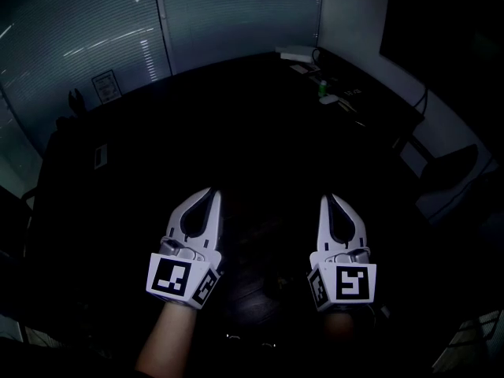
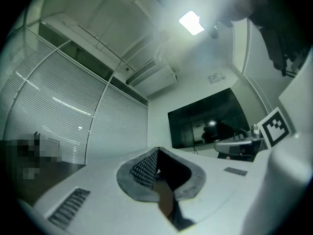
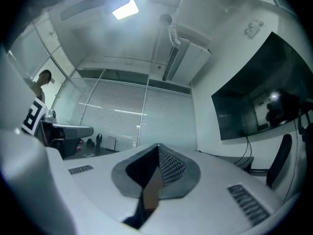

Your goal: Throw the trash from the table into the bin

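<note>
Your left gripper and right gripper (both pressed together, empty) hang well inside the edges of the dark table.

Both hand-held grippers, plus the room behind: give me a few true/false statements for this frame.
1. The left hand-held gripper has its jaws together. True.
2. The right hand-held gripper holds a piece of trash. False: its jaws are shut, with nothing between them.
3. A dark screen hangs on the wall. True.
4. The blinds are pulled up. False: they are down over the glass.
</note>
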### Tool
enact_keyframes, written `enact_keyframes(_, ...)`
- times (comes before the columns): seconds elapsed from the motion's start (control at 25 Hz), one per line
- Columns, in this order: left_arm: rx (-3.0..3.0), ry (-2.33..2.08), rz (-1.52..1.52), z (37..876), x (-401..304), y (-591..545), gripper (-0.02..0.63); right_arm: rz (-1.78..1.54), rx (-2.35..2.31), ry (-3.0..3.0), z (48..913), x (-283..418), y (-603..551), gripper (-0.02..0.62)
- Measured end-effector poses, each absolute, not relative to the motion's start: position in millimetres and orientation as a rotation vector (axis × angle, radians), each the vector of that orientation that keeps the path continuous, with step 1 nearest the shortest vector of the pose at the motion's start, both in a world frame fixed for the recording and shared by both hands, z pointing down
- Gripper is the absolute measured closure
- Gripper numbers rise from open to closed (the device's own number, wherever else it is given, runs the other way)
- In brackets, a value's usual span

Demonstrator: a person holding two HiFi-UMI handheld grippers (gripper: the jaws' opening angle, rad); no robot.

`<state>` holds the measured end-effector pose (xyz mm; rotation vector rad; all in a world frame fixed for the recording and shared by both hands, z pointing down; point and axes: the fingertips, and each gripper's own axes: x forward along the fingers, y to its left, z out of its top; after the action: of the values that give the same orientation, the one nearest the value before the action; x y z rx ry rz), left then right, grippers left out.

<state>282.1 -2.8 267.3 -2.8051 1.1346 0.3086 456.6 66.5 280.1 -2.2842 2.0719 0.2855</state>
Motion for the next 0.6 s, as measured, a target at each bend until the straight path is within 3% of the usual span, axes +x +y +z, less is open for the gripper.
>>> enact_keyframes(0.6,-2.748,1.151,0.368,250,267,-5,0.606,0.390,-2.244,2.131,248,436,62,0.591)
